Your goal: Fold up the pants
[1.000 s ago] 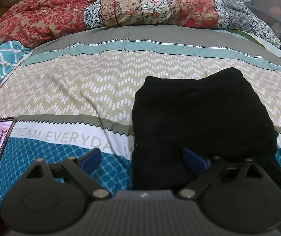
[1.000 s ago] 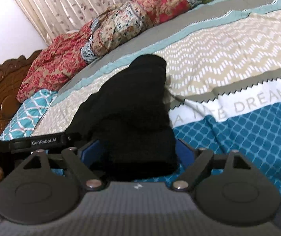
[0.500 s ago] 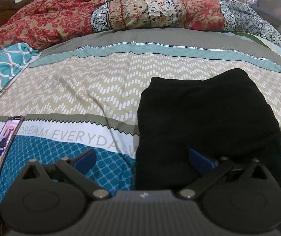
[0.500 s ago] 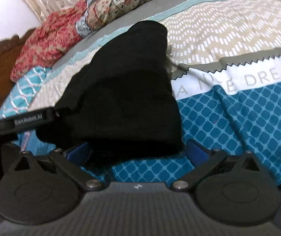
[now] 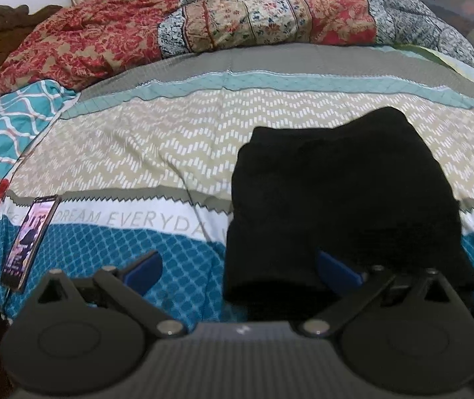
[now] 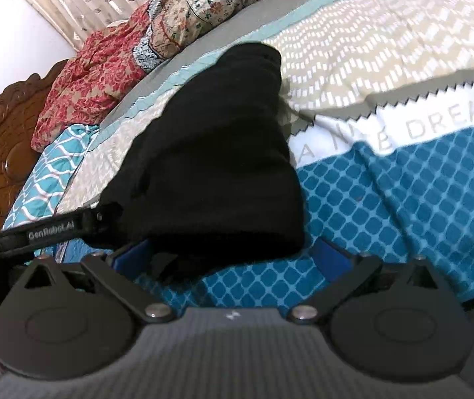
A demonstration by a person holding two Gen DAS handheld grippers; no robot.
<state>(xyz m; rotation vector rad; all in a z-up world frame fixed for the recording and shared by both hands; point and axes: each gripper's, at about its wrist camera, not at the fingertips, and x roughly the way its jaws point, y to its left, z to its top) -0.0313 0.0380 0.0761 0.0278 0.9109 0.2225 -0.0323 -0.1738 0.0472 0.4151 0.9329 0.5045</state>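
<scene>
The black pants (image 5: 343, 199) lay folded into a compact, thick bundle on the bedspread (image 5: 157, 153), on the near part of the bed, spanning the tan zigzag band, the white lettered stripe and the blue diamond band. In the right wrist view the same bundle (image 6: 217, 166) ran away from the camera, its near end rounded and resting on the blue pattern.

The left gripper (image 5: 237, 266) stood at the near edge of the bundle with its jaws spread wide. They had just finished opening over the last moment. One blue finger (image 5: 143, 266) was over bare bedspread and the other (image 5: 336, 264) showed against the black cloth, with only the near left corner of the pants between them; neither pad pressed on the fabric. The right gripper (image 6: 233, 259) was likewise wide open, having just been opening too, with the near end of the bundle lying between its fingers but not pinched. A black bar printed with a maker's name reached in from the left of that view.

Farther out, a phone (image 5: 31, 239) with a lit screen lay on the bedspread near the bed's left edge, well apart from the pants. A red and cream floral quilt (image 5: 223, 23) was heaped along the far side, a teal patterned pillow (image 5: 7, 133) sat at far left, and a carved wooden headboard (image 6: 1, 139) rose beyond it, with a curtain (image 6: 80, 0) behind.
</scene>
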